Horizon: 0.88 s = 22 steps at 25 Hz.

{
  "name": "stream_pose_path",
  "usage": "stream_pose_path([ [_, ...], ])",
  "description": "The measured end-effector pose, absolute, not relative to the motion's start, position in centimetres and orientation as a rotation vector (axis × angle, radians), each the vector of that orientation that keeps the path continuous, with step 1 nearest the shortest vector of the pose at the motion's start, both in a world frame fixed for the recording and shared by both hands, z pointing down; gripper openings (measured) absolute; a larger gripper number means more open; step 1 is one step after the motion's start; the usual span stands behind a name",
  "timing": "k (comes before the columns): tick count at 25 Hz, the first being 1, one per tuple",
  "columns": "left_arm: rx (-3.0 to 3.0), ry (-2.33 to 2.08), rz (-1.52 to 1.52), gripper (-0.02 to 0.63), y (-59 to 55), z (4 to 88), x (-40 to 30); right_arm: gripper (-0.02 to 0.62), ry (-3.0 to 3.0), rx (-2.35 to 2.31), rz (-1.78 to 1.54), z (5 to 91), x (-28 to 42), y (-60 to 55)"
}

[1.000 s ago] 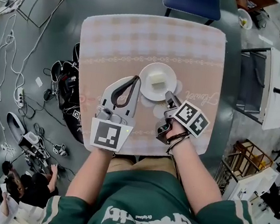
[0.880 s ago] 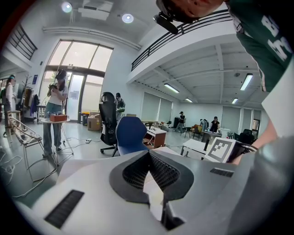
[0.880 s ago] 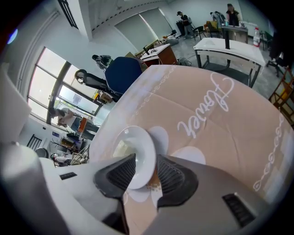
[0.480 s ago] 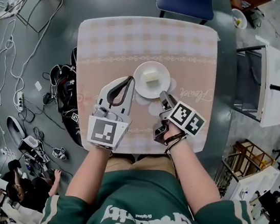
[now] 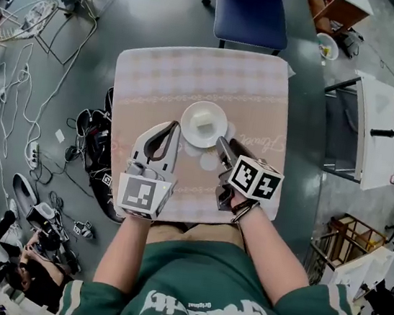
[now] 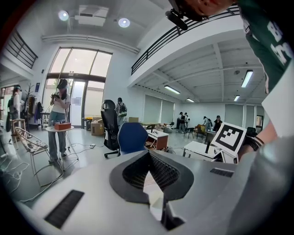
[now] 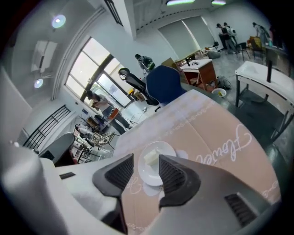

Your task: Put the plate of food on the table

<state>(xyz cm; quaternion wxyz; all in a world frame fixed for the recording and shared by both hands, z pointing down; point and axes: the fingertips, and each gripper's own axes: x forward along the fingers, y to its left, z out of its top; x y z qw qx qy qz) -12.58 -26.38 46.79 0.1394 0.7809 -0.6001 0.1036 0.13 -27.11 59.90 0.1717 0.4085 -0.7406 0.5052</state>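
The plate (image 5: 211, 138) sat on the counter (image 5: 194, 73) near its middle, well in from all four edges, with a pale block of food (image 5: 202, 120) on it. Bare checked cloth ran from the plate to the far edge and out to the left and right edges.

The left gripper (image 5: 174, 128) hung over the near-left part of the counter. Its tips were just beside the plate's near-left rim. In the left gripper view its jaws met at their tips with nothing caught between them.

The right gripper (image 7: 146, 165) hung over the near-right part and pointed down towards the plate's near-right rim. Its jaws had just been opening and stood spread wide. Nothing was between the pads; the plate showed through the gap, lying on the cloth beyond and apart from them.

The person's forearms came in over the near edge.

A blue chair (image 5: 252, 12) stood against the far edge. Off the left edge, dark bags (image 5: 94, 139) lay close to the counter, with loose cables (image 5: 17, 91) on the floor further out. Off the right edge, a strip of open floor separated the counter from a white table (image 5: 372, 130)
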Motion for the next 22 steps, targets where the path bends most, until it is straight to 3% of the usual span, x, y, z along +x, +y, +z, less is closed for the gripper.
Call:
stream_pose_path([
  [11,2.336,-1.744,0.326,0.009,-23.5,42.0,-9.5,0.155,-2.598,0.840,0.531,48.0,0.4,-25.9],
  [22,2.518,-1.684,0.371,0.009,-20.5,37.5,-6.8,0.112,-2.754,0.681,-0.023,36.7,0.5,-21.3],
])
